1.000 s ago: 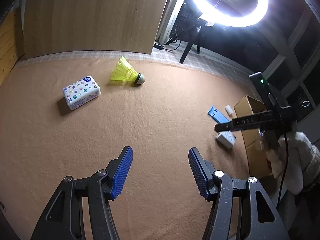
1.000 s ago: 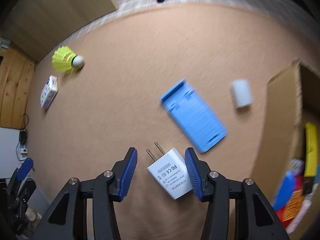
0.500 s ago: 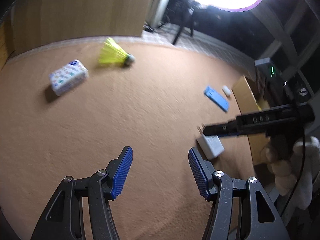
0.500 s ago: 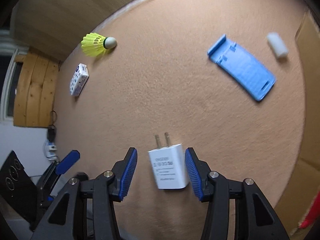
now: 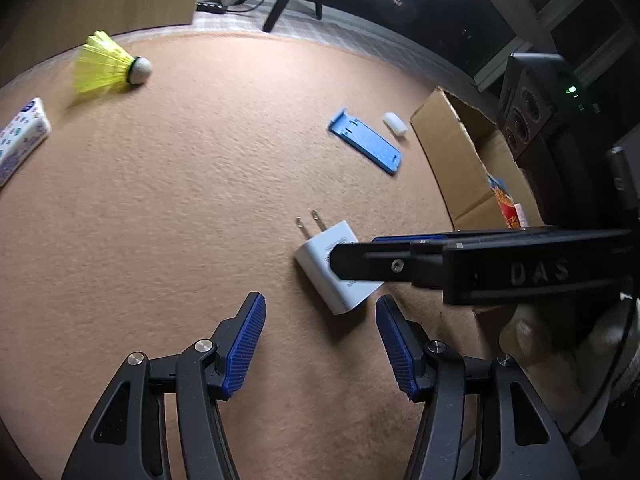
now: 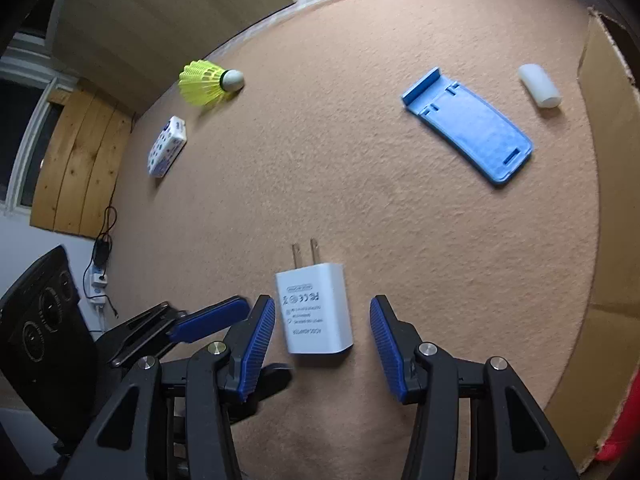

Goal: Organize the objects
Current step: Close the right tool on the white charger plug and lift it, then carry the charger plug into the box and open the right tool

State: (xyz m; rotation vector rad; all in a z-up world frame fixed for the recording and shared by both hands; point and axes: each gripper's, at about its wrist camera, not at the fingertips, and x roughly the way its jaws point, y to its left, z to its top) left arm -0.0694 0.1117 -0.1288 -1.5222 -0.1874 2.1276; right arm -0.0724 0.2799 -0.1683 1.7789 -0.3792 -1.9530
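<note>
While right tongs straddle the charger spread, only left tongs, spread, see inside the box

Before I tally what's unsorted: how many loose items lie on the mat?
5: charger between the right tongs, blue stand, white cylinder by the box, shuttlecock, tissue pack.

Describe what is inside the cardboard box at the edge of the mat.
Inside the cardboard box, the left wrist view shows a red and yellow printed packet with something white beside it. The box walls and the right gripper cover the rest.
</note>
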